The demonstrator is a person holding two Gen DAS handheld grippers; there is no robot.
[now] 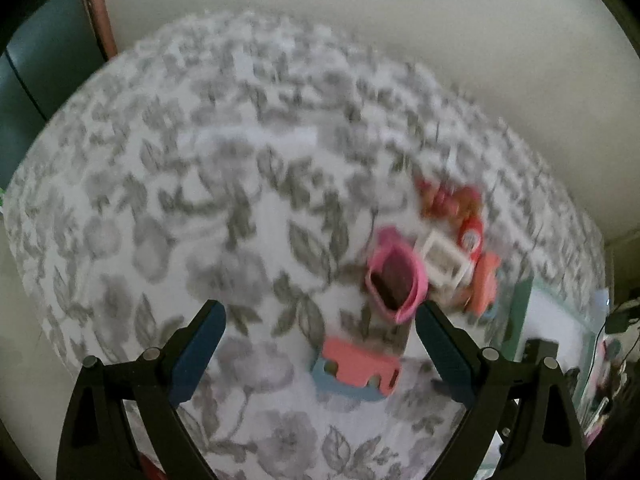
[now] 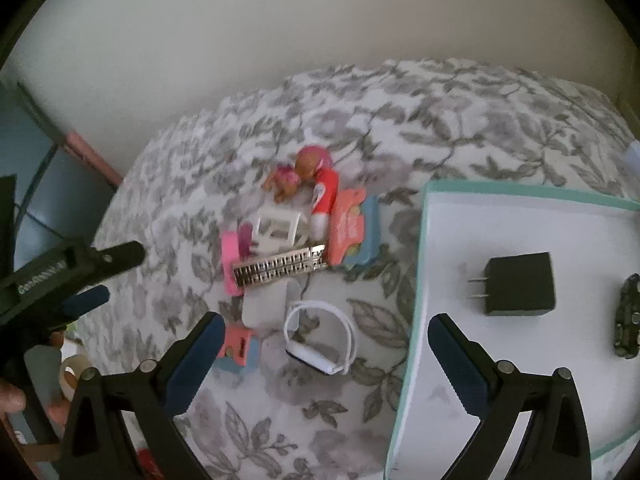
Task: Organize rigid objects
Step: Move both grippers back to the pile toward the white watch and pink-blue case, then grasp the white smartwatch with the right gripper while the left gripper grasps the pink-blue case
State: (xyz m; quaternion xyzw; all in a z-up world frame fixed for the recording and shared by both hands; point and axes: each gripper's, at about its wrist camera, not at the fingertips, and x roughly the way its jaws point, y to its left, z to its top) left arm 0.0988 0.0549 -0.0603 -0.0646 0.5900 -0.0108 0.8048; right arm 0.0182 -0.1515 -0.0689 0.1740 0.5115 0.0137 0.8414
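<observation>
A heap of small toys lies on a floral bedspread (image 2: 440, 120): a pink open box (image 1: 394, 280), a white frame (image 2: 276, 228), a red-and-white tube (image 2: 323, 200), dolls (image 2: 308, 168), a metal hair clip (image 2: 280, 270), coral-and-blue pieces (image 2: 352, 228) and a white watch (image 2: 320, 336). A smaller coral-and-blue piece (image 1: 356, 368) lies between my left gripper's fingers. My left gripper (image 1: 320, 320) is open and empty above the bed; it also shows in the right wrist view (image 2: 86, 300). My right gripper (image 2: 324, 332) is open, empty, over the watch.
A white tray with a teal rim (image 2: 520, 232) sits on the bed at right, holding a black plug adapter (image 2: 520, 284) and a dark patterned object (image 2: 626, 316). A wall runs behind the bed. A roll of tape (image 2: 72, 376) lies at the left edge.
</observation>
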